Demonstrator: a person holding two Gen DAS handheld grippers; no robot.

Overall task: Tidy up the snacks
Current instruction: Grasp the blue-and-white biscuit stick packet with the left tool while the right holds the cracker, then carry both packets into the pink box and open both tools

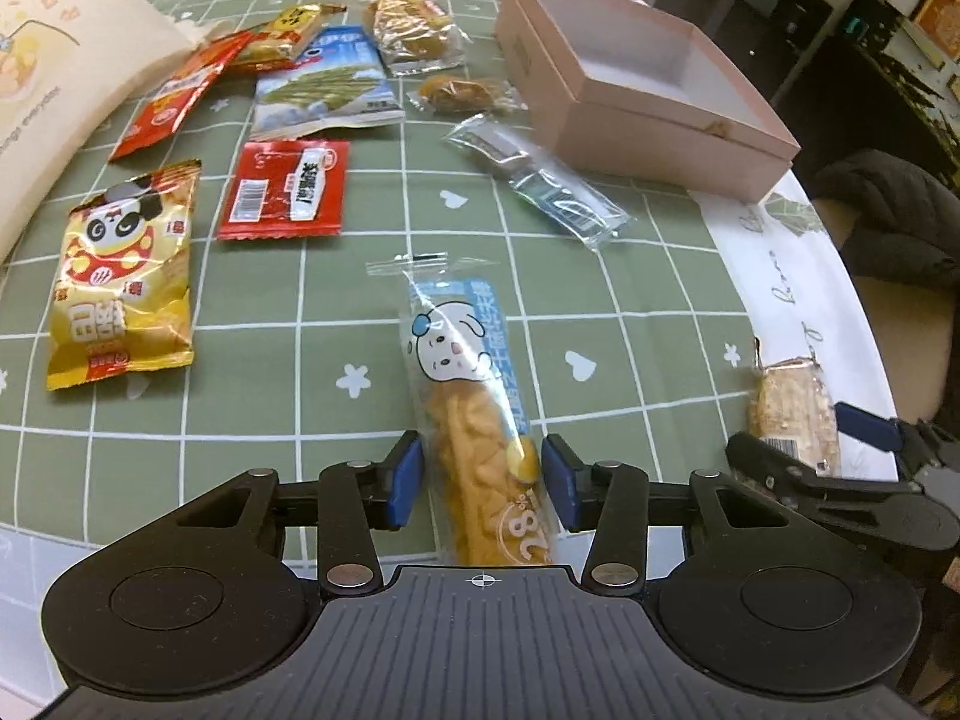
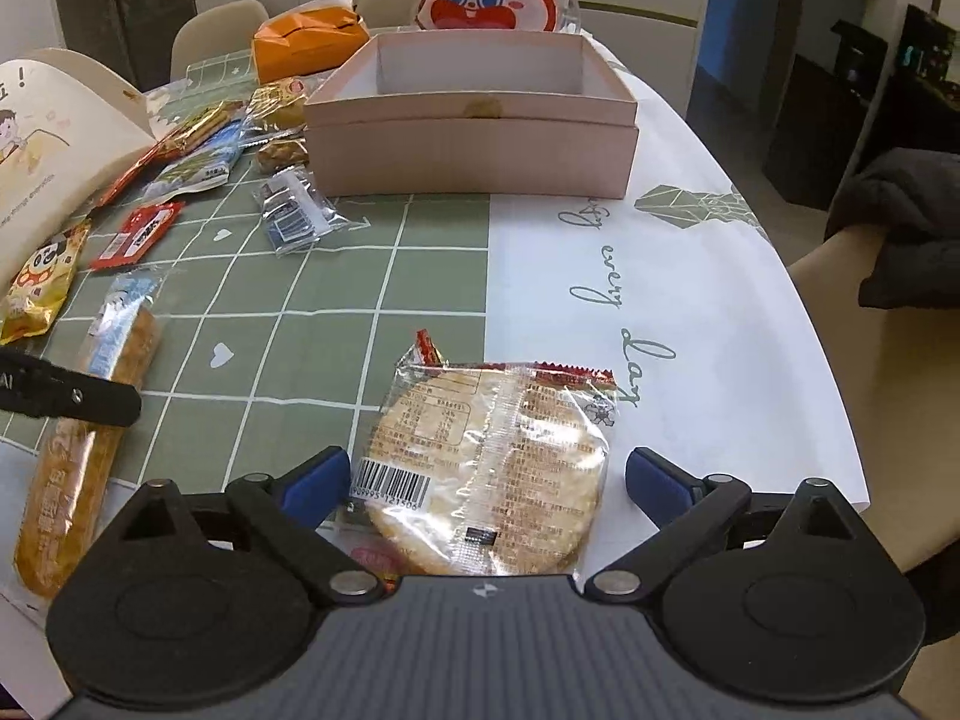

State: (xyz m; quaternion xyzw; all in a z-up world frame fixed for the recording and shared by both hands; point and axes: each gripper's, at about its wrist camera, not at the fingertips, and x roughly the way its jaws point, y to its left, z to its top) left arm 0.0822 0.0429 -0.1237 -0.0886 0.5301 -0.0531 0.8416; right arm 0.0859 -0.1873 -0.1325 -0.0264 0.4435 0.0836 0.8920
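Our left gripper straddles the bread stick and our right gripper the rice cracker, jaws open on both; squeezing hard could crush the cracker; slick wrappers may slip before the box.

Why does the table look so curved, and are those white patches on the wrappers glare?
Left wrist view: fisheye bends the checked tablecloth grid; light glints off the panda snack bag. Right wrist view: the white table edge bows; glare streaks the rice cracker packet.

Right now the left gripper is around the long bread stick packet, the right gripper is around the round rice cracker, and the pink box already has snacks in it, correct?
Not quite: in the right wrist view the pink box is empty. The left gripper is around the bread stick packet, and the right gripper around the rice cracker.
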